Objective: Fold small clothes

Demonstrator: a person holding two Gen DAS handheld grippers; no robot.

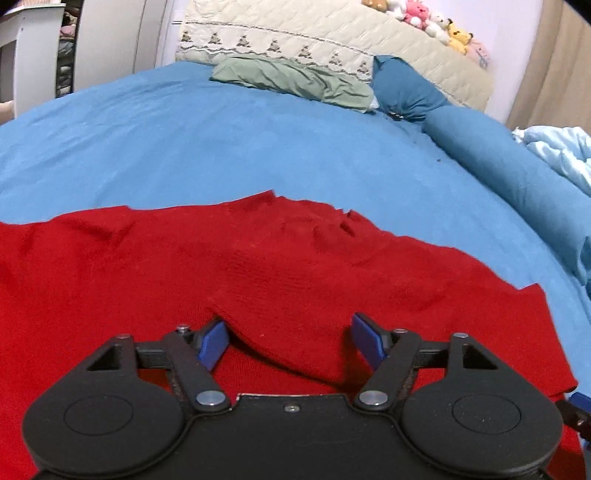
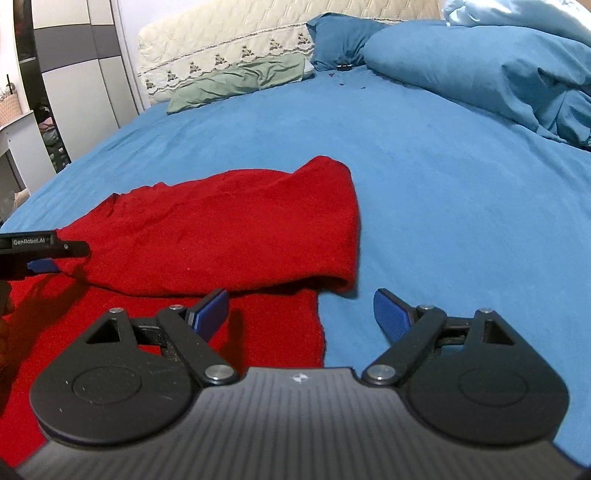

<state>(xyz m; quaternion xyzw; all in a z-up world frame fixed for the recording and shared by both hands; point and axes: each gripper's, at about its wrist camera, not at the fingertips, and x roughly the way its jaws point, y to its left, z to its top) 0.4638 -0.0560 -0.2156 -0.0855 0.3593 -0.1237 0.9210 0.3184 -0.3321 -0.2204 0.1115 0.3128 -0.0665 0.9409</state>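
A red knit garment lies spread on the blue bed sheet. In the right wrist view the garment has one part folded over itself, with a rounded fold at its right edge. My left gripper is open and empty, low over the red cloth. My right gripper is open and empty, over the garment's right edge where it meets the blue sheet. The left gripper's tip shows at the left of the right wrist view, above the cloth.
A green pillowcase and a dark blue pillow lie at the head of the bed by a cream quilted headboard. A blue bolster and pale blue blanket lie to the right. Plush toys sit on the headboard.
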